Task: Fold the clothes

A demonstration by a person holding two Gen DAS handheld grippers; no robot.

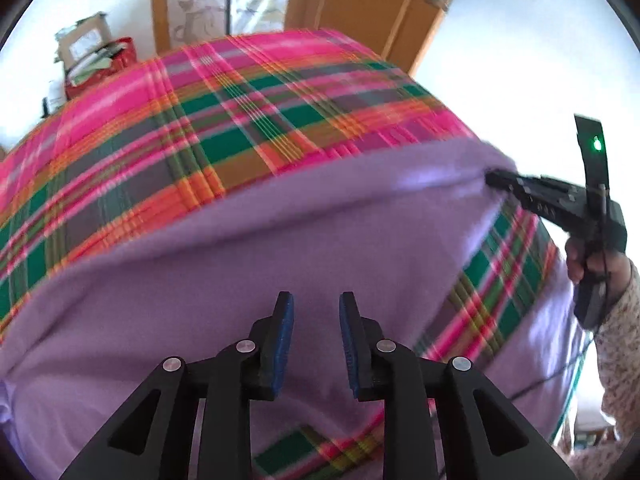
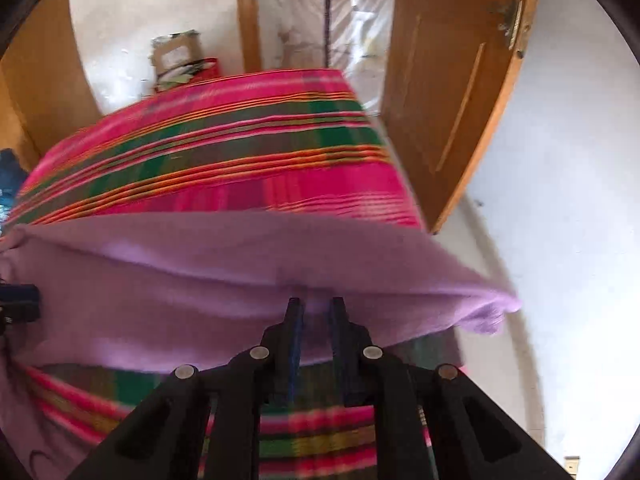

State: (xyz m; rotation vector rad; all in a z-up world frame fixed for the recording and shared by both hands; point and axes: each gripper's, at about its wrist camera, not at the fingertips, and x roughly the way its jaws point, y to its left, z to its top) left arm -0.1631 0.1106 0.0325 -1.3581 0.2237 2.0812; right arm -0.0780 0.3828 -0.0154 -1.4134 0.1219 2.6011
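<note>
Both grippers, left [image 1: 316, 304] empty, right [image 2: 316, 308] pinching lilac garment [image 2: 240, 280].

no readable text, labels, brands or numbers in either view

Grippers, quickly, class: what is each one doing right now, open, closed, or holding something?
Left gripper: open, empty, above the lilac garment.
Right gripper: closed on the lilac garment's edge, lifting it off the plaid cover.
</note>
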